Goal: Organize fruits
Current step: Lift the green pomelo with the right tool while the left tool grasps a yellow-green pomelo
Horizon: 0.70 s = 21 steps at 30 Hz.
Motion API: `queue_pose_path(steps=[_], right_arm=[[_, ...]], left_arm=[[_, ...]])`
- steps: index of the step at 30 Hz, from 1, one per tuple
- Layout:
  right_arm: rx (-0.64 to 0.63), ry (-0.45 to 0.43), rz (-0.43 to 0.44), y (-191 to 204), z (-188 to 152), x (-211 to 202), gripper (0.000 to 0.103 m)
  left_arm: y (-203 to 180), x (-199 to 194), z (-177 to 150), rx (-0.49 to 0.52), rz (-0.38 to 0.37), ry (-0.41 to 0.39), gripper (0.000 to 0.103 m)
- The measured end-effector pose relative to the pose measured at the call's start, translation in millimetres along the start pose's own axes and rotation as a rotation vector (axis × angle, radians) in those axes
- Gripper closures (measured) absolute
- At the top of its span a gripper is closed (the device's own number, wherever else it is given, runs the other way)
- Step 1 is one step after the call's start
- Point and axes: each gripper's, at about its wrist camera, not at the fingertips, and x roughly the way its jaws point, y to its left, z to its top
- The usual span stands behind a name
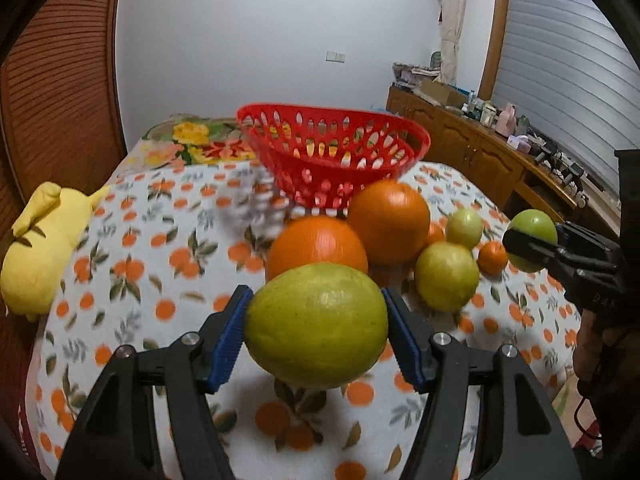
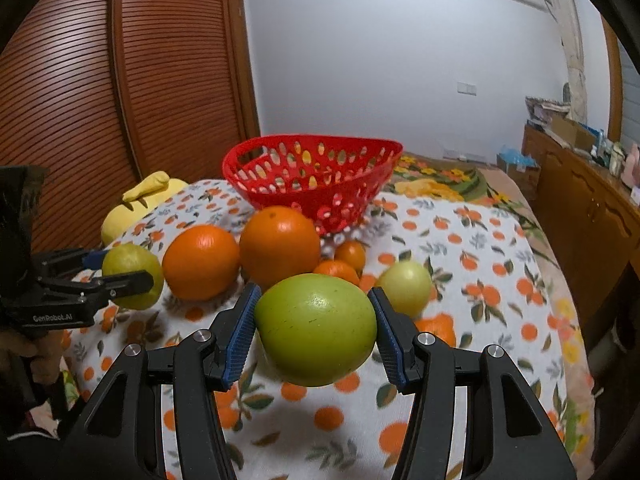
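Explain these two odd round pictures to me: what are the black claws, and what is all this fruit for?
No robot here: a person holds two hand-held grippers, each with a camera looking along its jaws. The left gripper is shut on a yellow-green fruit; the right gripper is shut on a green fruit. Each view also shows the other gripper from the side. On the orange-print cloth lie two big oranges, smaller fruit, and a red basket behind them.

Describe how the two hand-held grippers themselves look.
Both alike: the left hand-held gripper and right hand-held gripper have matte black angular plastic frames, silver round bolts and ribbed blue pads. The left's side reads "GenRobot.AI" in white lettering.
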Motion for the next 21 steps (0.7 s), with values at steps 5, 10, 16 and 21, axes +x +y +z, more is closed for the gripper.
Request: queue_pose_path(steps=[5, 10, 16, 21], right_arm=[[-0.007, -0.017, 0.007, -2.0, 20.3, 6.3, 0.047], [-0.029, -0.034, 0.008, -1.9, 40.9, 12.8, 0.047], [-0.030, -0.046, 0.015, -7.5, 62.2, 25.1, 0.047], [-0.019, -0.051, 0.018, -15.1, 76.8, 36.8, 0.047]], left_arm=[[-1.7, 2.3, 23.4, 0.030, -0.004, -0.031, 0.038], [-3.7, 9.3, 42.2, 0.064, 0.005, -0.050, 0.038], [-3.7, 18.8, 60.0, 0.090, 0.012, -0.062, 0.038], [-5.3, 25.5, 74.3, 0.107, 0.019, -0.066, 0.038]])
